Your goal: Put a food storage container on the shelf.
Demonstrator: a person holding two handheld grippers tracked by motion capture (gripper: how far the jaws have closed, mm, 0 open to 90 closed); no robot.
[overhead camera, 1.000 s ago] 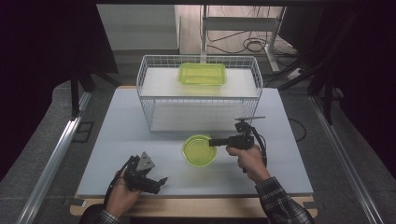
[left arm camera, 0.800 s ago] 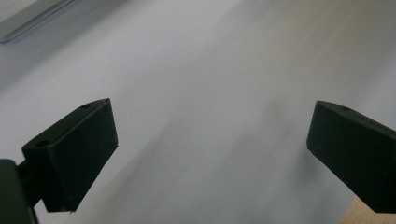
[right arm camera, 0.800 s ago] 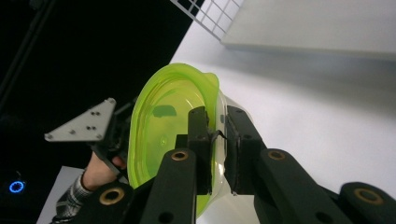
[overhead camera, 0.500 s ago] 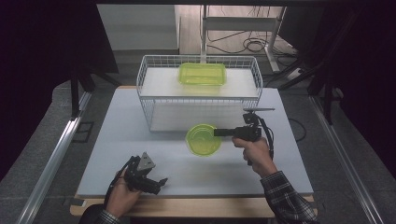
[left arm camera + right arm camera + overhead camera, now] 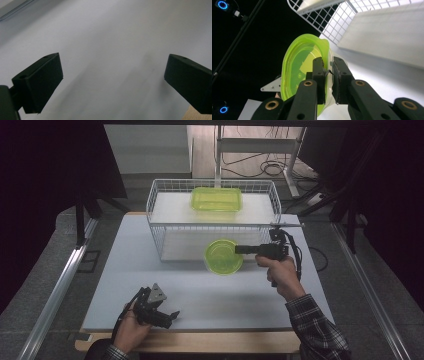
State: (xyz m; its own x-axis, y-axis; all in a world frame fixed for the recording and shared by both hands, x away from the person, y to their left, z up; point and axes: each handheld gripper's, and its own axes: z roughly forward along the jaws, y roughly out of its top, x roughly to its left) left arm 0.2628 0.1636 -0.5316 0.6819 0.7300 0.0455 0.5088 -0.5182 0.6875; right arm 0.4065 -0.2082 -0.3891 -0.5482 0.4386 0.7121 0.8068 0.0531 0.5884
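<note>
High view shows a white bench [image 5: 150, 270] with a white wire basket [image 5: 160, 227] standing at its far end. That basket is the landmark for every place told below. A flat green box with a lid [image 5: 216, 199] lies inside the basket, near its back wall.

A round green bowl [image 5: 223, 256] is up in the air, right in front of the basket's front wall, close to the middle of it. The right tongs [image 5: 240, 249] hold it by the rim, on the side away from the basket's left end. These tongs lie level and point toward the bowl from the right. A hand in a checked sleeve [image 5: 315, 330] holds them.

Right gripper view looks along the right tongs [image 5: 328, 75]. The two black jaws are squeezed almost together, with the bowl [image 5: 297, 72] wall pinched between them. One jaw sits inside the bowl and one outside. The bowl is tipped on its side in this view, and the basket [image 5: 324, 17] wires show behind it.

The left tongs [image 5: 172, 316] rest low on the bench, well in front of the basket and toward its left end. In the left gripper view the left tongs [image 5: 112, 82] stand wide open, with nothing but the bare bench [image 5: 112, 37] between the jaws
</note>
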